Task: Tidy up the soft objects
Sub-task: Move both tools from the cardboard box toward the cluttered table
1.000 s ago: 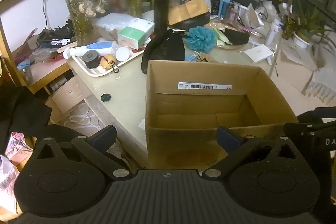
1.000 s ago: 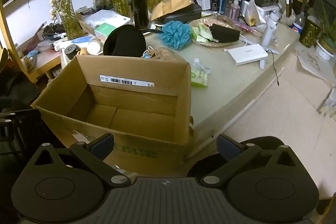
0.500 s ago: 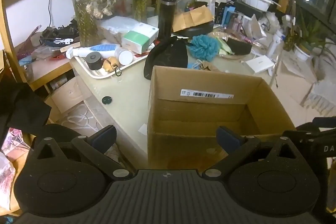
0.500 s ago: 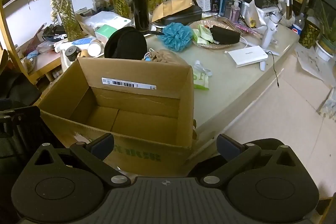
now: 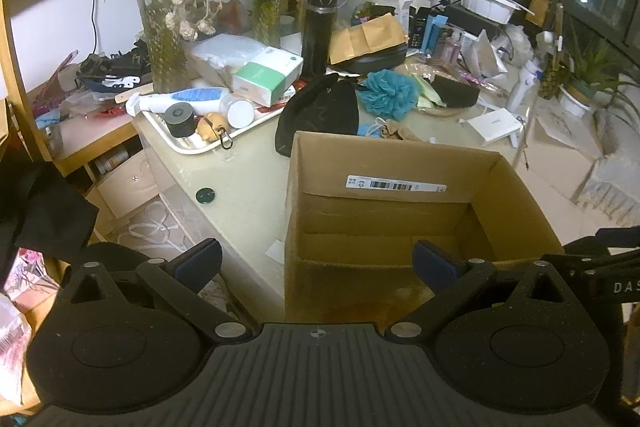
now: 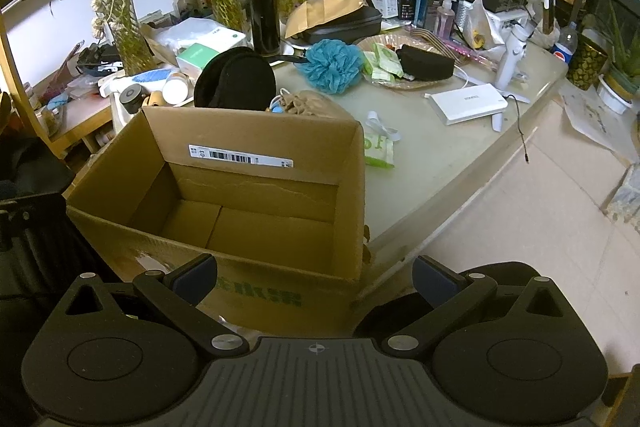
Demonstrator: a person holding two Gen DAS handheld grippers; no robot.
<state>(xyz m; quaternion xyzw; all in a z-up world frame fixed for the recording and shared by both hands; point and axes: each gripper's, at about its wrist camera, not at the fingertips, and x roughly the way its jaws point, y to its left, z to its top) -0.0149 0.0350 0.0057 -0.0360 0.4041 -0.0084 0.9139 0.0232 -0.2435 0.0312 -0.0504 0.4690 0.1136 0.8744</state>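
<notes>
An empty cardboard box (image 5: 400, 163) (image 6: 256, 125) stands at the near edge of the table. Behind it lie a black soft hat (image 5: 320, 111) (image 6: 234, 79), a teal bath pouf (image 5: 386, 93) (image 6: 332, 65), a tan drawstring pouch (image 6: 308, 105) (image 5: 400, 131) and a green tissue pack (image 6: 378, 149). My left gripper (image 5: 318, 261) hangs open just short of the box's near wall. My right gripper (image 6: 314, 277) is open too, in front of the box's near right corner. Nothing sits between either pair of fingers.
A metal tray (image 5: 188, 143) with a spray bottle and small items sits at the left. A black thermos (image 6: 263, 11), glass vases of bamboo (image 5: 166, 39), a basket of packets (image 6: 404, 73) and a white device (image 6: 466, 103) crowd the back. Floor lies to the right.
Both grippers have pulled back and risen slightly, so the box sits a little farther and lower in each view. Both stay open; nothing on the table has moved.
</notes>
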